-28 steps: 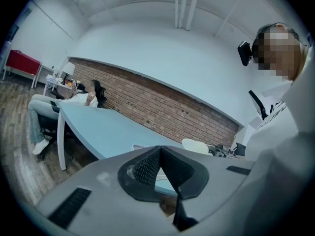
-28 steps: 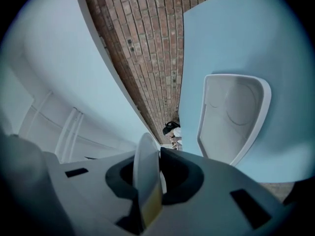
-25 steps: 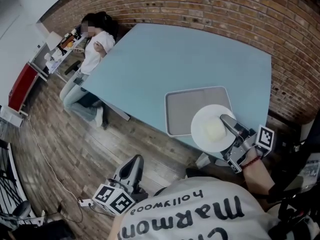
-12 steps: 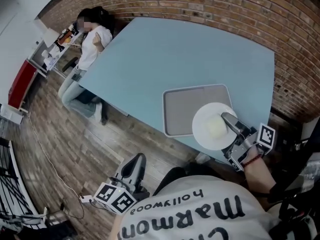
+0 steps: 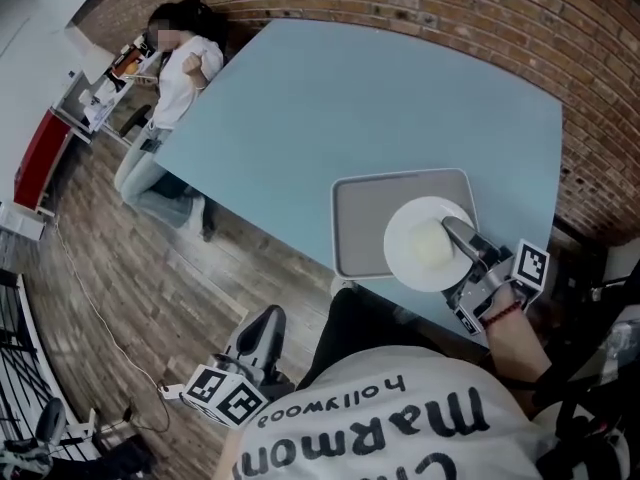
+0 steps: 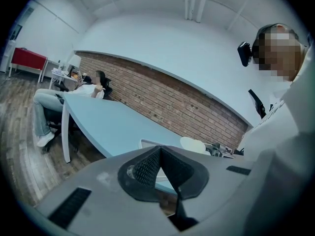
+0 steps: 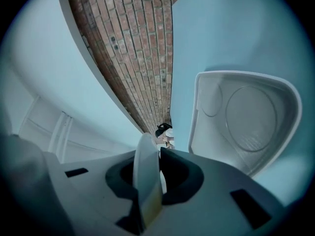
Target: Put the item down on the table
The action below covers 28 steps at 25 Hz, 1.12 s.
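A round white plate (image 5: 425, 243) hangs over the near right part of a grey tray (image 5: 365, 223) on the light blue table (image 5: 350, 98). My right gripper (image 5: 458, 240) is shut on the plate's near right rim. In the right gripper view the plate (image 7: 145, 173) shows edge-on between the jaws, with the tray (image 7: 246, 119) beyond it. My left gripper (image 5: 262, 336) is low at the left, off the table, above the wooden floor. Its jaws are closed together with nothing between them (image 6: 160, 154).
A person in a white top (image 5: 185, 73) sits at the table's far left corner. A brick wall (image 5: 480, 8) runs behind the table and close along its right edge. The person's white shirt (image 5: 400, 418) fills the bottom of the head view.
The plate and my right gripper have shifted slightly farther over the tray. The view has moved a little toward the table; the left gripper stays low.
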Each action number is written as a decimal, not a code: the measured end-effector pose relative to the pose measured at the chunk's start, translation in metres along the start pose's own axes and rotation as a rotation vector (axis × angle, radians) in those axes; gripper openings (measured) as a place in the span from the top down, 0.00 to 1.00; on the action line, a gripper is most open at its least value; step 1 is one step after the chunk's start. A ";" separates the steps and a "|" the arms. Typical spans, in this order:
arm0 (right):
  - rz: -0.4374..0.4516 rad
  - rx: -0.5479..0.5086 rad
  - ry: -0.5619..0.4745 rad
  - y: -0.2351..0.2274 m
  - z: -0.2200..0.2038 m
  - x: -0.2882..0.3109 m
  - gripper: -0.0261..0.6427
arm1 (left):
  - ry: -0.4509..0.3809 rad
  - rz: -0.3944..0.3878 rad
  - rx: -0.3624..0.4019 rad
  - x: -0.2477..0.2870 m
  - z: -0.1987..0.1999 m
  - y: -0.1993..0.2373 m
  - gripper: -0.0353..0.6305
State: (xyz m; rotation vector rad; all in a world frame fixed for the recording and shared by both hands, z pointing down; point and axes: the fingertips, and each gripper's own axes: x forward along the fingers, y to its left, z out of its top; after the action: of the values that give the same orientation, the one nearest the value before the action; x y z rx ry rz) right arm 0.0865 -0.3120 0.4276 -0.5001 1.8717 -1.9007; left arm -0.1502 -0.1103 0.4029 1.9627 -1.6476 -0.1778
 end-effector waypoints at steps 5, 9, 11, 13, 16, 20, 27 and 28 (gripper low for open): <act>-0.051 -0.063 0.003 -0.015 0.010 0.018 0.88 | -0.007 -0.042 0.038 0.035 0.028 0.011 0.94; -0.127 -0.083 0.004 -0.035 0.013 0.030 0.88 | 0.036 -0.063 0.029 0.057 0.033 0.023 0.94; -0.146 -0.072 0.006 -0.043 0.016 0.041 0.88 | 0.053 -0.064 0.018 0.067 0.038 0.033 0.94; -0.161 -0.071 0.007 -0.051 0.021 0.054 0.88 | 0.061 -0.066 0.021 0.077 0.045 0.041 0.94; -0.204 -0.081 0.002 -0.067 0.026 0.064 0.88 | 0.075 -0.063 0.022 0.088 0.051 0.055 0.94; -0.246 -0.089 0.006 -0.080 0.025 0.071 0.88 | 0.084 -0.069 0.006 0.100 0.054 0.064 0.94; -0.324 -0.194 0.064 -0.095 0.023 0.084 0.88 | 0.096 -0.050 -0.018 0.106 0.048 0.073 0.94; -0.331 -0.205 0.074 -0.097 0.022 0.086 0.88 | 0.096 -0.041 -0.025 0.104 0.047 0.076 0.94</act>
State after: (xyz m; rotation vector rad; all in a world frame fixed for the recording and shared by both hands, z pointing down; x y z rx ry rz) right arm 0.0208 -0.3761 0.5215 -0.8625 2.1545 -1.9581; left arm -0.2122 -0.2296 0.4278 1.9563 -1.5382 -0.1168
